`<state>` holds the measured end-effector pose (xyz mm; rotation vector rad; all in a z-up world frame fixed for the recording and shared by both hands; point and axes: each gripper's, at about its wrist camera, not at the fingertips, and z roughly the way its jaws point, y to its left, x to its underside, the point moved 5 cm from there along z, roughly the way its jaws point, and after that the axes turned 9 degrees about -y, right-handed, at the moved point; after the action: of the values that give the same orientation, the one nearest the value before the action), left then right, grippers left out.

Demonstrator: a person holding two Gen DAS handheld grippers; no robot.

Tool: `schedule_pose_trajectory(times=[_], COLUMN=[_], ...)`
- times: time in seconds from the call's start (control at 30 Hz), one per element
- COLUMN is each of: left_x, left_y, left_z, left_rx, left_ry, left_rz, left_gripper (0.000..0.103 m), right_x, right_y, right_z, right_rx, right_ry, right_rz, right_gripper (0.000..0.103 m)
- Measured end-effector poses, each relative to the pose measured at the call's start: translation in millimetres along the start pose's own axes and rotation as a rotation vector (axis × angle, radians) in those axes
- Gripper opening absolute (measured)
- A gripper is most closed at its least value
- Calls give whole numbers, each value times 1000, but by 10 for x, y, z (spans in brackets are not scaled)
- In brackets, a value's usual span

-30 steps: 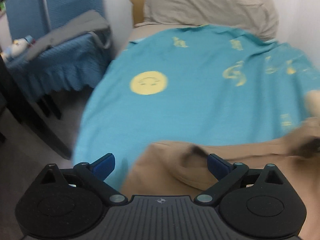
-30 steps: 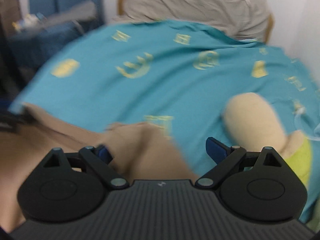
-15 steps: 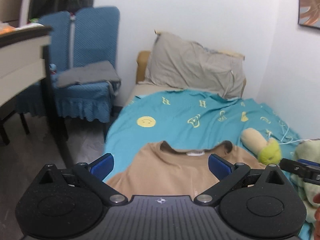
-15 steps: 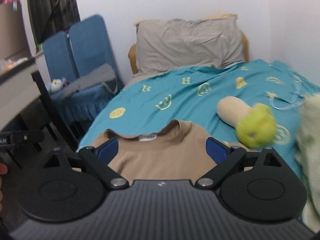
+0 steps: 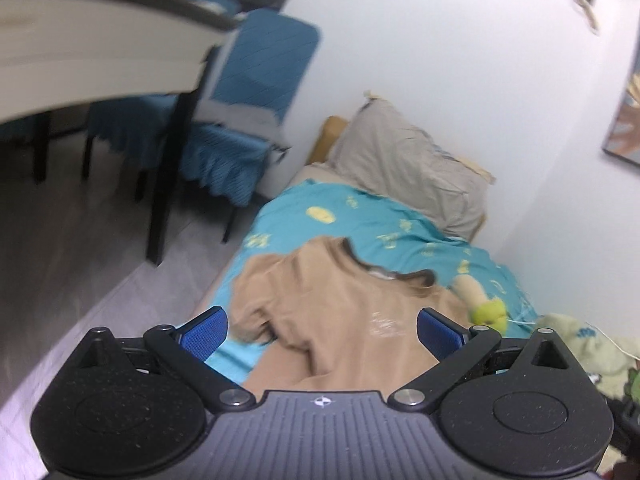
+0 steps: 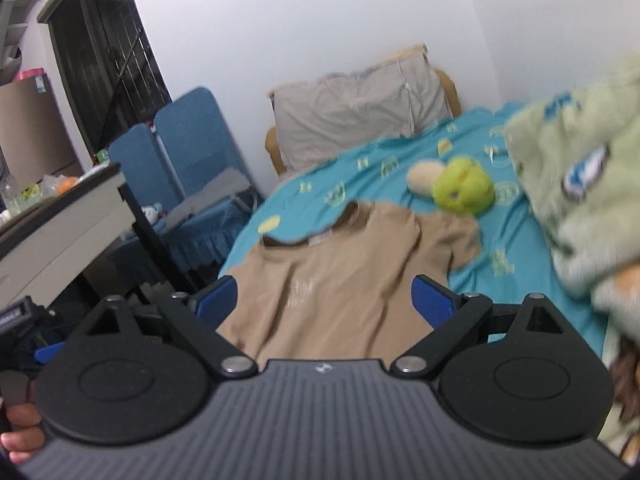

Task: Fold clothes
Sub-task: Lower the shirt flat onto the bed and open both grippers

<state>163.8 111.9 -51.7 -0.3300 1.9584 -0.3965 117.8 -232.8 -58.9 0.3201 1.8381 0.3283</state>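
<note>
L gripper & R gripper both spread wide, empty, held up.

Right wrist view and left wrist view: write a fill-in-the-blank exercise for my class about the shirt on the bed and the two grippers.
1. The tan T-shirt lies spread on a ____ bedspread.
2. The left gripper and the right gripper both have their jaws ____.
3. Beyond the shirt's sleeve lies a plush toy with a ____ end.
4. At the head of the bed leans a ____ pillow.

Missing words: teal; open; green; grey
</note>
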Motion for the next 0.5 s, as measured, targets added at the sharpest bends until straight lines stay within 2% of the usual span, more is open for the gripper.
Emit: schedule_pose_trajectory(times=[0.07,0.17,0.23,0.27,0.37,0.5], left_x=[62,150,180,182,121,92], left_y=[171,449,628,705,890,1051], left_z=[131,357,562,662,959,1378], left_rx=[-26,-58,-88,-99,-161,-188], left_ry=[46,77,91,94,68,58], left_rz=[-63,-218,-309,-339,-368,-387], left_gripper=[100,98,95,92,86,72], right_x=[61,64,79,90,134,151], right_y=[9,46,47,39,-2,-122], right_z=[50,97,112,129,198,423], right_rx=[0,-15,-24,-26,-13,26], right_ry=[23,26,28,33,42,54], right_rz=[0,23,49,60,70,108], right_gripper=[93,84,70,67,46,45])
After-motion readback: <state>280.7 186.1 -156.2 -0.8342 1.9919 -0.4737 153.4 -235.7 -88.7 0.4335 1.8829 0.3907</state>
